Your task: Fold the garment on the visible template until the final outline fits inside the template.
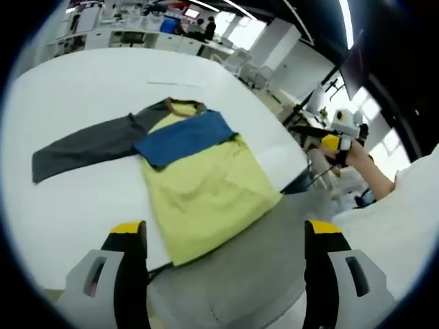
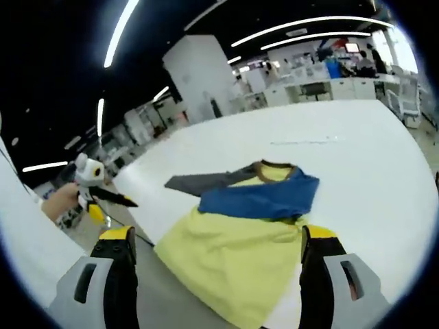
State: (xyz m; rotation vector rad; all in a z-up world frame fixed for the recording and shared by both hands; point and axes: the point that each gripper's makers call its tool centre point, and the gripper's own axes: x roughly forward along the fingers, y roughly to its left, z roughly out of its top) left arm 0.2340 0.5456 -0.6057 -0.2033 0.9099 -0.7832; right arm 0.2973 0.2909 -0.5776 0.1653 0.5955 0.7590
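Observation:
A garment (image 1: 206, 185) lies flat on the white table (image 1: 82, 205), its yellow body reaching the near edge. A blue sleeve (image 1: 185, 137) is folded across the chest and a dark grey sleeve (image 1: 82, 147) stretches out to the left. In the right gripper view the same garment (image 2: 240, 250) shows its blue sleeve (image 2: 260, 199) and grey sleeve (image 2: 206, 181). My left gripper (image 1: 225, 274) hangs open over the table edge, short of the hem. My right gripper (image 2: 218, 274) is open too, nothing between its jaws. Each one also appears held in a hand beside the table: right gripper (image 1: 339, 133), left gripper (image 2: 89, 181).
A faint thin line (image 1: 175, 83) marks the table beyond the collar, also seen as a faint line (image 2: 302, 142). Grey floor (image 1: 260, 260) lies below the near table edge. Desks, chairs and people (image 1: 206, 27) stand far behind the table. A white sleeve (image 1: 405, 226) is at the right.

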